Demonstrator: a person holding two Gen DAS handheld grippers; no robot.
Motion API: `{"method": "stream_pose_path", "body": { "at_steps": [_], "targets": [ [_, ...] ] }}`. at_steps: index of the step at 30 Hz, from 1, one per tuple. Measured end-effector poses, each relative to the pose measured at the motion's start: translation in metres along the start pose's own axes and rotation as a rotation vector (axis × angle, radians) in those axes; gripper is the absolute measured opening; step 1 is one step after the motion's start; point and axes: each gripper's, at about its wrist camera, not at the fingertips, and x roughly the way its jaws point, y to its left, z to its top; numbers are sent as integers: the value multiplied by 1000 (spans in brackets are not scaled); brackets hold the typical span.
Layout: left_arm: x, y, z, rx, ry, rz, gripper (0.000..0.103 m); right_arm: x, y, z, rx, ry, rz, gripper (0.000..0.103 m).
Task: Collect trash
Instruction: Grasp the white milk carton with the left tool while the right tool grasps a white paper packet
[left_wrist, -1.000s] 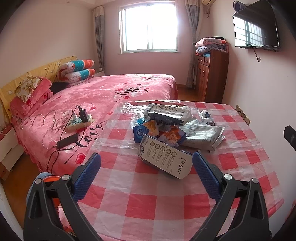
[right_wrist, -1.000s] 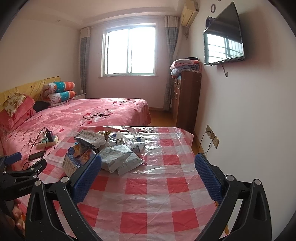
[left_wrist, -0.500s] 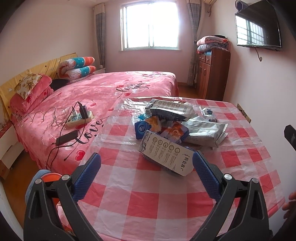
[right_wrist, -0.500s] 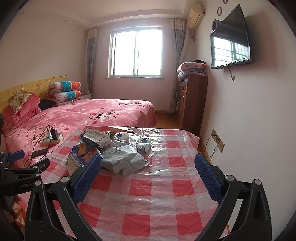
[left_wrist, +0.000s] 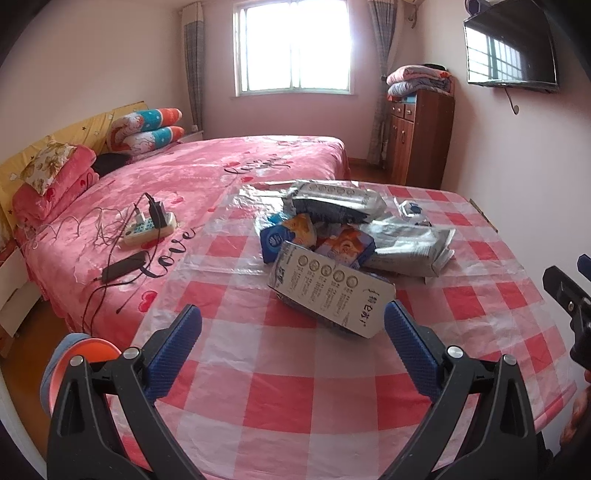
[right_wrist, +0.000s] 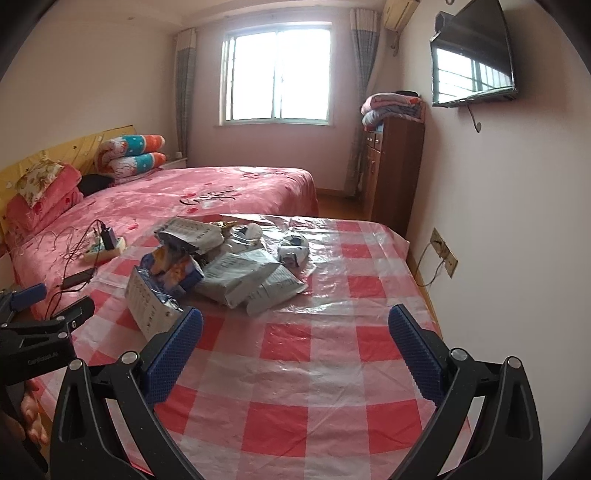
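A heap of trash lies on the red-checked table (left_wrist: 288, 391): a white printed carton (left_wrist: 332, 295) nearest, blue and orange snack wrappers (left_wrist: 317, 240), silver bags (left_wrist: 406, 243) behind and a small crumpled wrapper (left_wrist: 412, 210) at the far right. My left gripper (left_wrist: 293, 328) is open and empty, just short of the carton. My right gripper (right_wrist: 295, 332) is open and empty over the table, to the right of the heap; the carton (right_wrist: 147, 299), silver bags (right_wrist: 243, 277) and crumpled wrapper (right_wrist: 293, 251) show there.
A pink bed (left_wrist: 207, 177) stands left of the table with a power strip (left_wrist: 147, 225), cables and a phone (left_wrist: 123, 267). A wooden cabinet (left_wrist: 417, 144) and a wall TV (left_wrist: 509, 44) are at the right. An orange object (left_wrist: 79, 354) sits low at the left.
Both grippers have moved slightly; the trash heap sits a little nearer the left gripper and the right view has tilted. Both stay open. Nothing was picked up.
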Motion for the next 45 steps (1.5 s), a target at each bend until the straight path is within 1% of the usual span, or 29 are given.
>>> {"method": "stream_pose_path", "body": {
  "at_steps": [4,7,12,17,21,24,26,27,28,29,30,33,34,37,40,42,45],
  "targets": [
    [9,-3,-6,12,21,-7,99,8,-3,-3,-1,16,-29,99],
    [16,-4,-10,12,36,4,99,14,-6,-6,-2,27,-50,99],
    [29,-1,-16,0,77,-11,99,27,-10,-11,14,51,-45,99],
    [43,5,-18,-55,133,-69,99,43,-15,-18,35,91,-20,99],
    [53,11,-14,-132,170,-128,99,56,-19,-21,62,125,24,99],
    [63,16,-8,-198,205,-173,99,66,-30,-21,129,158,91,98],
    [73,21,-5,-258,232,-203,98,73,-35,-21,176,182,137,97],
    [78,25,-3,-296,249,-222,98,78,-39,-20,210,195,175,96],
    [84,28,-1,-332,265,-239,98,80,-40,-19,229,202,201,86],
    [90,30,0,-357,277,-248,98,84,-42,-18,251,214,229,80],
    [95,33,1,-385,288,-258,97,91,-44,-16,277,233,259,78],
    [109,35,6,-441,321,-291,95,103,-48,-10,348,256,372,79],
    [113,35,6,-460,333,-308,94,109,-50,-6,389,264,427,79],
    [126,34,8,-517,370,-348,91,127,-50,5,455,287,513,78],
    [136,32,11,-539,387,-358,90,148,-51,13,549,320,616,71],
    [143,33,12,-564,399,-370,90,163,-53,18,592,338,635,69],
    [153,34,11,-594,414,-371,90,184,-54,19,653,360,676,56]
  ]
}}
